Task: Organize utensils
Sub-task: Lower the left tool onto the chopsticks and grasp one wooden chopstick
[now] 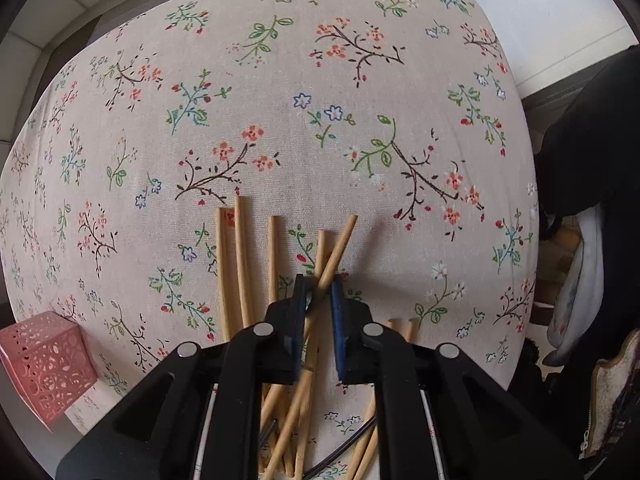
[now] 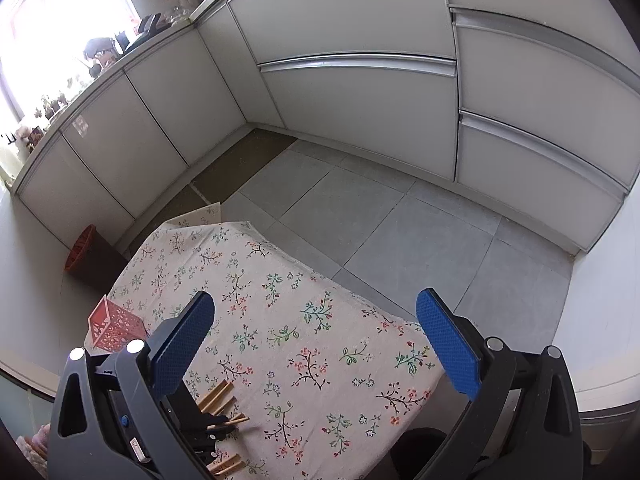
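Note:
Several wooden chopsticks [image 1: 244, 264] lie on the floral tablecloth [image 1: 320, 120]. My left gripper [image 1: 320, 286] is shut on one chopstick [image 1: 338, 248], which sticks out tilted up and right between the blue pads. In the right wrist view the left gripper [image 2: 218, 426] shows at the lower left with that chopstick [image 2: 238, 421] in it. My right gripper [image 2: 316, 344] is open and empty, held above the table. A pink perforated holder [image 1: 44, 360] stands at the table's left, and it also shows in the right wrist view [image 2: 114, 326].
The table edge [image 2: 360, 292] drops to a grey tiled floor [image 2: 400, 220] with white cabinets beyond. A red basket [image 2: 80, 248] sits on the floor by the wall. Dark clothing [image 1: 592, 160] hangs at the table's right side.

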The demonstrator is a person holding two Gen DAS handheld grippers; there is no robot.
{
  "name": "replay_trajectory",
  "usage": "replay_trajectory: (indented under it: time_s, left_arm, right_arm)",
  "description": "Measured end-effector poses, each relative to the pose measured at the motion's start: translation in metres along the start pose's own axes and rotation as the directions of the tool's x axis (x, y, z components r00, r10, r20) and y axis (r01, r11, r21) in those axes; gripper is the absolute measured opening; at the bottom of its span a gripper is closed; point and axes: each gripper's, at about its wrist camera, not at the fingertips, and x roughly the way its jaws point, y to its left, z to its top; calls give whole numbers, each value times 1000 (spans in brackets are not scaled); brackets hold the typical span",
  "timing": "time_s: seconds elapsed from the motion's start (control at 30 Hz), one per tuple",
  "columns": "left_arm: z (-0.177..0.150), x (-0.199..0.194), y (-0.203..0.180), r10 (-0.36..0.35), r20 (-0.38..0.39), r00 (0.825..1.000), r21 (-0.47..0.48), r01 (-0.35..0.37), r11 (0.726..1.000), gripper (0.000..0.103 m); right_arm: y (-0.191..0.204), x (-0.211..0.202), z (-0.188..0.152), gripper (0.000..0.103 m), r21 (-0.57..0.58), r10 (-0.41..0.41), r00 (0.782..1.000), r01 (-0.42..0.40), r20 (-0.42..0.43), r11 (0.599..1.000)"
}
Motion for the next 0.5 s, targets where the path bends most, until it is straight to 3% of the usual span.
replay_trajectory:
  time_s: [0.13, 0.27, 0.37, 0.5]
  left_arm:
    - [-18, -19, 26, -3, 100, 995, -135, 16, 991, 11]
    - [-48, -47, 41, 60, 231, 971, -295, 11, 956, 11]
    - [-78, -77, 45, 142, 325, 935, -401, 0, 916, 11]
    - [-118, -124, 36, 262, 446, 856, -515, 6, 857, 10]
  right_arm:
    - [10, 9, -6, 98, -35, -11, 999, 10, -31, 999]
    - [24, 32, -19, 98, -76, -1, 989, -11, -145, 997]
    - [37, 52, -36, 98, -94, 22, 964, -48, -266, 994]
    - [54, 70, -60, 96, -60, 76, 924, -106, -376, 993]
